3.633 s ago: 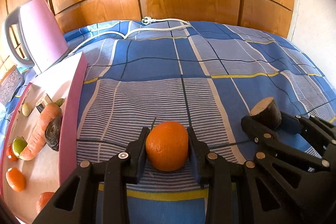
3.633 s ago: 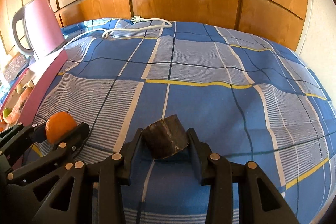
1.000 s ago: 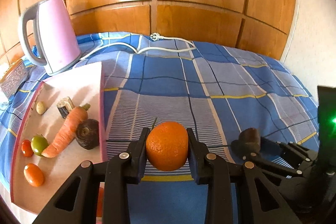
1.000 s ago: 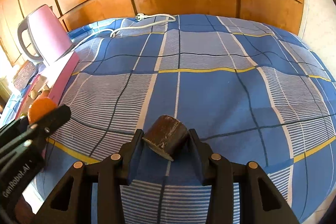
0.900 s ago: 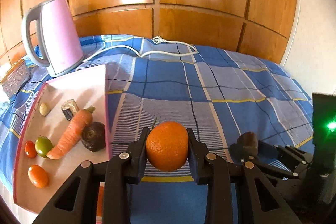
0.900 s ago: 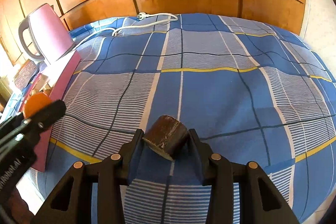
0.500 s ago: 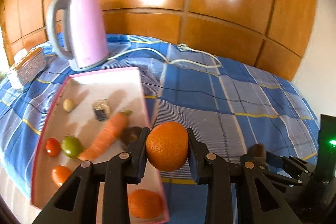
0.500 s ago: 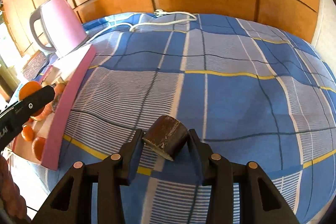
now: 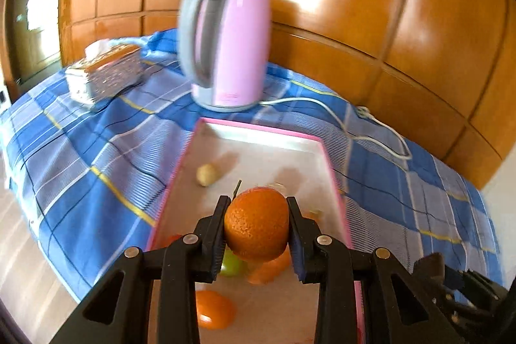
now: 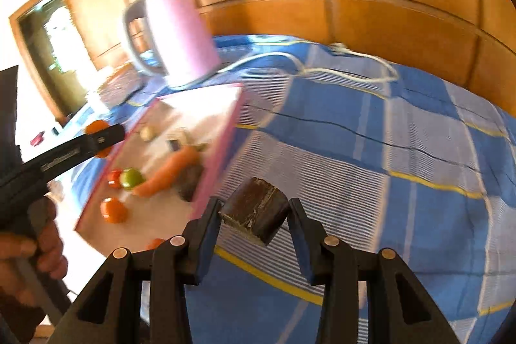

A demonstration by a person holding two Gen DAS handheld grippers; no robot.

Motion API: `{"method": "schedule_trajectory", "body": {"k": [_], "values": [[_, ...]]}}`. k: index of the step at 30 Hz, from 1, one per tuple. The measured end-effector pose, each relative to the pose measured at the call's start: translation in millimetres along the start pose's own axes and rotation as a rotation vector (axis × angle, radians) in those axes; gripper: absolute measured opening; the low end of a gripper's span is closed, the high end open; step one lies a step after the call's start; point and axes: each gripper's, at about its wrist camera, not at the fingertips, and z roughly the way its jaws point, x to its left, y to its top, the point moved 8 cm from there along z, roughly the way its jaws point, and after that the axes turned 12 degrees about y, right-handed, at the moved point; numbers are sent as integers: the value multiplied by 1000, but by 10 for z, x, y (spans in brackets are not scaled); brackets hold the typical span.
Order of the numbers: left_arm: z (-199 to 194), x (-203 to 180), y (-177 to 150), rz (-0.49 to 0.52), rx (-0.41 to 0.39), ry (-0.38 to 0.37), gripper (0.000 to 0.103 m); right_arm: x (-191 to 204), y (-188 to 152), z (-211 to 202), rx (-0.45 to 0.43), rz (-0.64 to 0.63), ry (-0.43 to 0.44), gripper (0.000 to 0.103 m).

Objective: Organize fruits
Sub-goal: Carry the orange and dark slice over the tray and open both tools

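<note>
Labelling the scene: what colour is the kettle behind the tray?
Pale pink with a grey handle; the kettle shows best in the left wrist view.

Dark brown chunk (image 10: 254, 211) between right hand-held gripper (image 10: 254, 223) fingers

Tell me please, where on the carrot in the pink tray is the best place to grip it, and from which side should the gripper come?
Grip the carrot near its thick middle, probably from above, with the fingers across its long axis. It lies flat and slanted in the pink tray, so its two long sides are exposed. The tapering tip gives less to hold, and the green tomato and a dark root crowd the ends.
</note>
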Motion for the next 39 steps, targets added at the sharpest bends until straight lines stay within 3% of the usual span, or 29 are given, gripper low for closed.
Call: {"method": "schedule_trajectory", "body": {"k": [8, 16, 25, 30, 39], "values": [[181, 200, 46, -70, 60, -54, 33, 489, 55, 339, 82, -90, 104, 43], [307, -4, 20, -9, 98, -102, 34, 729, 63, 686, 151, -124, 165, 44], [402, -19, -37, 13, 105, -79, 36, 667, 1, 827, 161, -85, 163, 47], [353, 62, -32, 18, 78, 1, 36, 644, 6, 811, 146, -59, 168, 47], [233, 223, -32, -27, 57, 69, 36, 737, -92, 579, 126, -111, 168, 47]]}}
